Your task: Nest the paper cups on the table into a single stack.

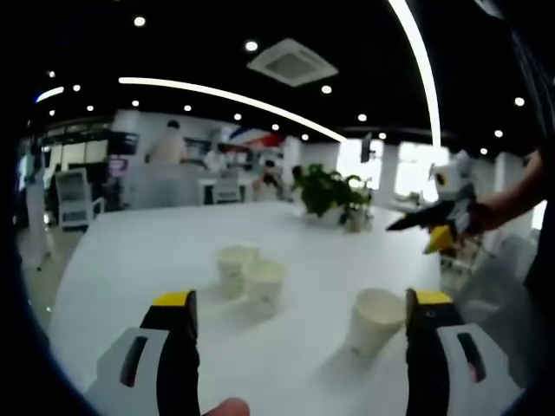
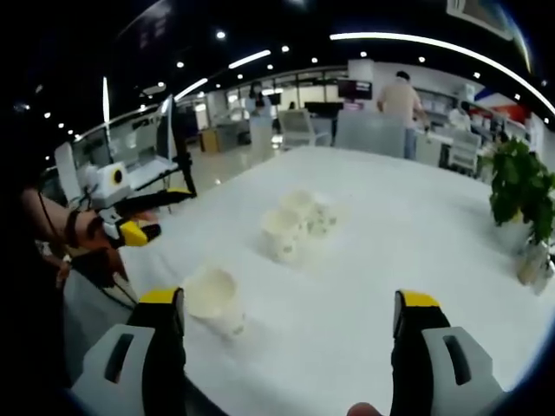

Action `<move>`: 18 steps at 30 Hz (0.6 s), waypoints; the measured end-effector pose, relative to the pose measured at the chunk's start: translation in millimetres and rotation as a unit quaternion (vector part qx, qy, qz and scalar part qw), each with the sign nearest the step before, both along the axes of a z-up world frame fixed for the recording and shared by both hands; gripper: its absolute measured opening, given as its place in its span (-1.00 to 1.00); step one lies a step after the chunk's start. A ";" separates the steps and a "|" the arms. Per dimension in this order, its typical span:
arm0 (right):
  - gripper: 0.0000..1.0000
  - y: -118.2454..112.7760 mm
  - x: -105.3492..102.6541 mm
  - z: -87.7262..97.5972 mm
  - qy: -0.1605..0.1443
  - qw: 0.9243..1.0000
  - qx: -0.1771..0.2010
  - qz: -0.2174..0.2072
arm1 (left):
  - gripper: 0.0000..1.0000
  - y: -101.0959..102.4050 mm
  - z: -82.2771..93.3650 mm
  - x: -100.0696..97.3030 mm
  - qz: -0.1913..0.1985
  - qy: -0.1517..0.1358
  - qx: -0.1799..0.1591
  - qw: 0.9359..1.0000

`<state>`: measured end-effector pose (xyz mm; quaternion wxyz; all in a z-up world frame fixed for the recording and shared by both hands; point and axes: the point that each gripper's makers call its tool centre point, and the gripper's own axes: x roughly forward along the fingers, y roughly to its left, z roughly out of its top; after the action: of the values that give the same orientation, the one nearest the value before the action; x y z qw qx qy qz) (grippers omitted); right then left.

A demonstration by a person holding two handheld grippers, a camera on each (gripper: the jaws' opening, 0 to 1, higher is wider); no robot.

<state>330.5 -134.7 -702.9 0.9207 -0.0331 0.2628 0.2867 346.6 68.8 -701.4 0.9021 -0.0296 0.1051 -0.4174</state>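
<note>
Left gripper (image 1: 299,316) jaws held wide apart, single paper cup (image 1: 375,322) just ahead; right gripper (image 2: 290,316) likewise spread, cup pair (image 2: 295,227) grouped mid-table (image 2: 390,225).

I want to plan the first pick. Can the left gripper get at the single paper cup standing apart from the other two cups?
Probably yes. In the left gripper view the left gripper is open and the single cup stands upright just inside its right jaw. Bare table surrounds it; the cup pair stands apart.
</note>
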 end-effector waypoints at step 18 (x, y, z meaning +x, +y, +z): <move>0.87 51.4 83.3 -24.8 -0.019 0.999 0.014 0.045 | 0.97 1.2 10.3 3.1 0.023 -0.002 -0.002 1.000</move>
<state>413.8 -83.3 -727.7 0.9120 -0.0376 0.2398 0.3308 349.7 70.1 -691.1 0.9117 -0.0326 0.1021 -0.3967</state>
